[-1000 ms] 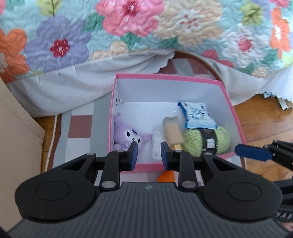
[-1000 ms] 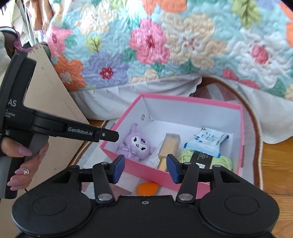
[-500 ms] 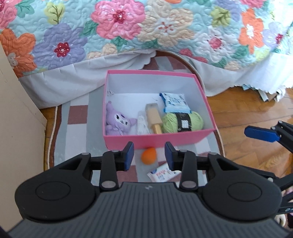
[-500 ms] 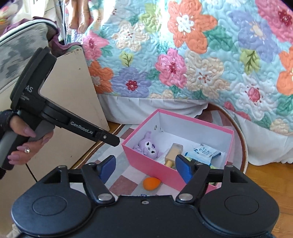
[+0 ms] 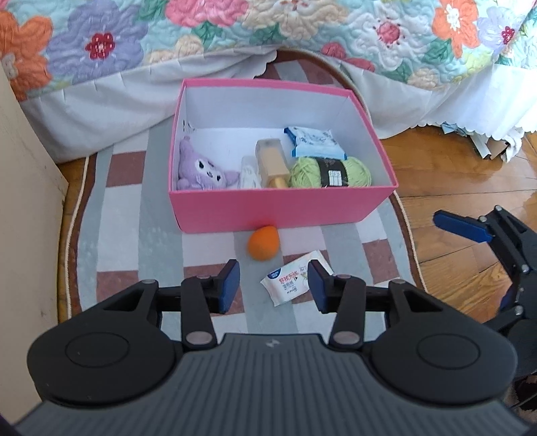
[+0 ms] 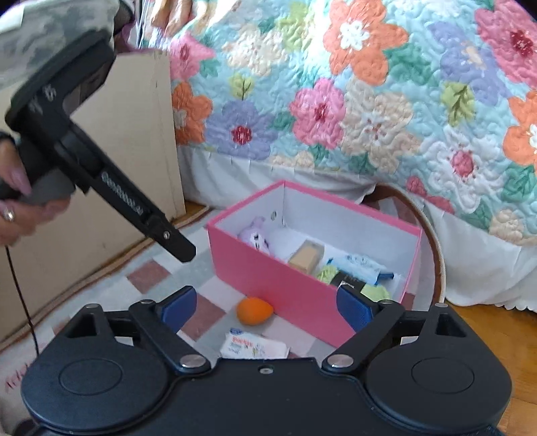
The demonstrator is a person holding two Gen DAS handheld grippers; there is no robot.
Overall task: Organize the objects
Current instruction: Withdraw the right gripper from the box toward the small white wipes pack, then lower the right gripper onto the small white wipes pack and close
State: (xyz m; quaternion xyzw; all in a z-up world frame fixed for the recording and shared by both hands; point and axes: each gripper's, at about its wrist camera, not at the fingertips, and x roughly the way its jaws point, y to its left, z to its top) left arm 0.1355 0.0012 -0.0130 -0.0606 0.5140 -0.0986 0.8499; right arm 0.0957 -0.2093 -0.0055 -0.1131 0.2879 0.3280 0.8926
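We see the pink box [image 5: 278, 208] on the checked rug [image 5: 134, 234], beside the bed with the floral quilt [image 5: 302, 30].

Inside the box, left to right:
- purple plush [image 5: 201, 169]
- small white packet [image 5: 250, 172]
- tan block [image 5: 272, 162]
- green yarn [image 5: 330, 172] against the near wall
- blue-white pack [image 5: 313, 142] behind the yarn

Still out on the rug:
- orange egg-shaped sponge [image 5: 263, 243], just in front of the box's near wall
- wipes pack [image 5: 290, 278], a bit nearer to us than the sponge

Left claw [image 5: 273, 285]: jaws partly apart and just been opening, nothing between the pads. In its own view the wipes pack sits in the gap, lying flat on the rug below, and we see no contact with it.

Right claw [image 6: 266, 307]: jaws wide and just been opening, empty. In its view the sponge and wipes pack lie on the rug between the fingers [image 6: 178, 307], untouched. From the left view 1 blue pad shows at the right edge over the wood floor [image 5: 453, 174].

In the right view a hand [image 6: 20, 201] grips the left tool's handle, tool angled down toward the rug. A cardboard panel [image 6: 127, 151] stands left of the box.
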